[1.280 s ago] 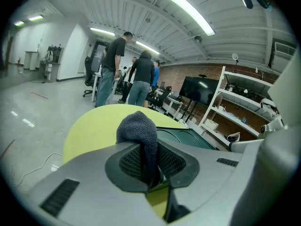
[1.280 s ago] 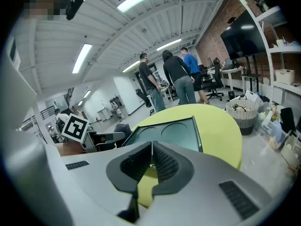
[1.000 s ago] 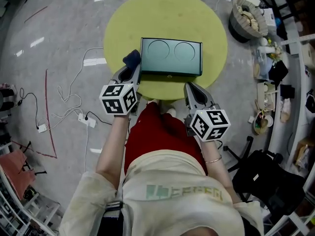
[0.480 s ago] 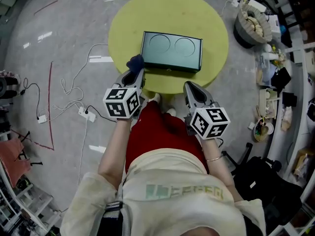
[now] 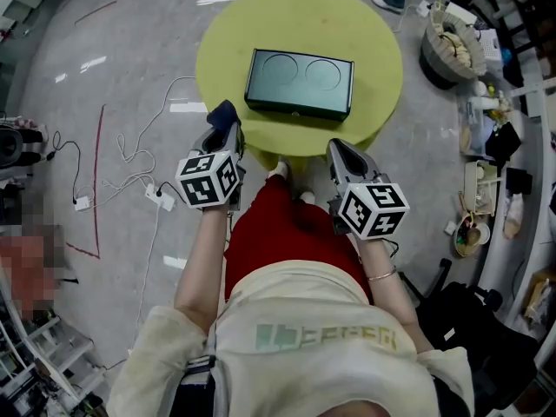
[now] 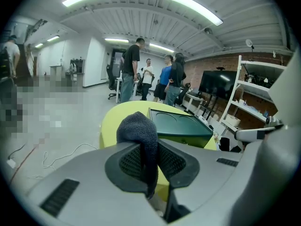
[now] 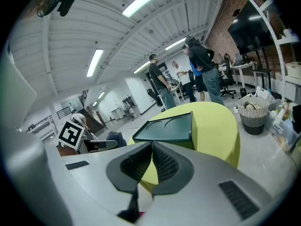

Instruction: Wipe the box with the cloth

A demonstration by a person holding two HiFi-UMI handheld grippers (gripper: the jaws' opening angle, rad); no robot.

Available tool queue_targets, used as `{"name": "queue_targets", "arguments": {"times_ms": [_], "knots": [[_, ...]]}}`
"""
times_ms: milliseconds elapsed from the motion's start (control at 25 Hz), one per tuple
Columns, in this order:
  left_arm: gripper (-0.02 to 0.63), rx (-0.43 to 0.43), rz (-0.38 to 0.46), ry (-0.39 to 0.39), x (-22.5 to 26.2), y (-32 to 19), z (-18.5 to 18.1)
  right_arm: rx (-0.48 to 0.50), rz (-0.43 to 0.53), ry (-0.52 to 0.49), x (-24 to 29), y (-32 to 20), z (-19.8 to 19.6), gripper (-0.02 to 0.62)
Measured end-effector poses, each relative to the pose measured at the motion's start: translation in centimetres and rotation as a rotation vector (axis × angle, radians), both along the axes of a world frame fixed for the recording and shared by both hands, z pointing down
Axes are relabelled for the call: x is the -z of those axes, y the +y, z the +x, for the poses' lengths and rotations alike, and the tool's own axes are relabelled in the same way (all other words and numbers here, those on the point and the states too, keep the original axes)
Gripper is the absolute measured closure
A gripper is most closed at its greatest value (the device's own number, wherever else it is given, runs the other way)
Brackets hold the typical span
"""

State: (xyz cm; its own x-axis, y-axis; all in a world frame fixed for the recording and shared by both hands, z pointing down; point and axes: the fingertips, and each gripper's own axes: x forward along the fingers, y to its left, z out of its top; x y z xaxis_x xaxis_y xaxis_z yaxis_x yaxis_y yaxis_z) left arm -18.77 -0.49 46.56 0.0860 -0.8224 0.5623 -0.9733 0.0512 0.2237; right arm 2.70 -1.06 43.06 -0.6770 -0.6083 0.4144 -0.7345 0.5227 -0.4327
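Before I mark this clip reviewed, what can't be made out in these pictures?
- Cloth: its lower part is buried between the left gripper's shut jaws, left gripper view.
- Box: the far side faces away in every view; the fitting on its front is too small to identify, head view.
- Table: its base is hidden under its own top, head view.

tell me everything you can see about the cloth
The cloth is small, dark blue-grey and looks knitted or towel-like. The left gripper pinches it between its closed jaws: a rounded bunch sticks out past the jaw tips, and a narrow fold hangs down between the pads. In the head view it sits by the front left edge of the yellow-green table, apart from the dark green box. Only the gripper touches it.
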Motion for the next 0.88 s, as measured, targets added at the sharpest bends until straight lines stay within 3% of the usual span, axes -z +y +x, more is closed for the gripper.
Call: {"name": "queue_targets", "arguments": {"times_ms": [360, 880], "knots": [[0.541, -0.019, -0.087, -0.003, -3.0, -2.3, 0.7, -0.016, -0.028, 0.043, -1.3, -0.8, 1.2, 0.557], [0.541, -0.177, -0.129, -0.007, -5.3, -5.2, 5.6, -0.059, -0.075, 0.088, -3.5, -2.1, 2.1, 0.557]]}}
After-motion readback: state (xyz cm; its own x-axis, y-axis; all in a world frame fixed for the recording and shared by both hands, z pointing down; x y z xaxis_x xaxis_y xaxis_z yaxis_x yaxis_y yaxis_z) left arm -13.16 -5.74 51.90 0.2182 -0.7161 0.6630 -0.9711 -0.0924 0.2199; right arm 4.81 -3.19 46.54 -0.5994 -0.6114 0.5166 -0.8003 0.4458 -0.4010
